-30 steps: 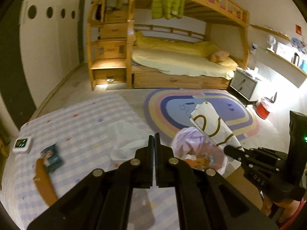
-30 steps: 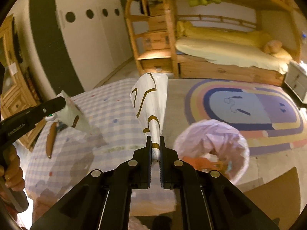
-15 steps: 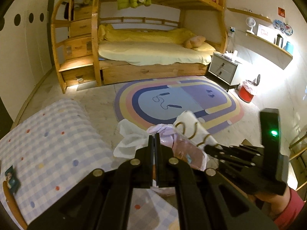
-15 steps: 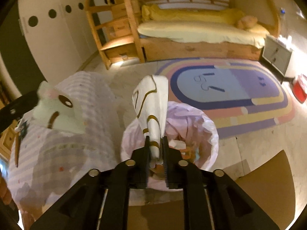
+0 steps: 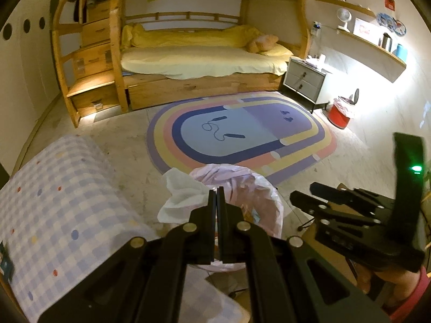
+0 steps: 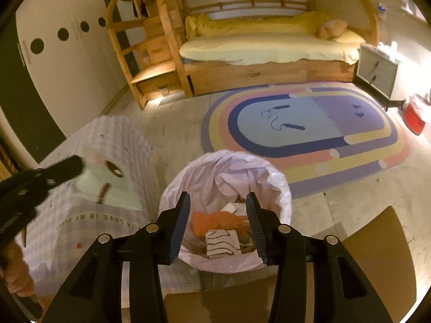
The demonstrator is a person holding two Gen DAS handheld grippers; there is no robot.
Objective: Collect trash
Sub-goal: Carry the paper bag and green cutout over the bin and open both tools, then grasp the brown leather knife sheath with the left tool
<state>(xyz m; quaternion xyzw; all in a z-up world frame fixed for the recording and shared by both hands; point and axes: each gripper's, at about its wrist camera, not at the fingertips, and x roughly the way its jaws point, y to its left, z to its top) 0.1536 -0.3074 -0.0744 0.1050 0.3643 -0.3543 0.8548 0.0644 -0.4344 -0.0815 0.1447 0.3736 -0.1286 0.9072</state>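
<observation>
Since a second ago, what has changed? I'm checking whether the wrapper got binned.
The right tool let go: its jaws are opening, empty, and the white wrapper with brown lines now lies in the lined bin. Both tools moved over the bin. The left tool stays shut on its white paper.

I see a pale, scuffed floor [image 6: 336, 215] carrying a bin lined with a pink bag [image 6: 274, 185], with an oval striped rug [image 6: 304, 134] just beyond it. Beside the bin stands a table under a checked, dotted cloth [image 5: 67, 202]. A red bin [image 5: 340, 113] sits on the floor near the nightstand [image 5: 305, 82].
</observation>
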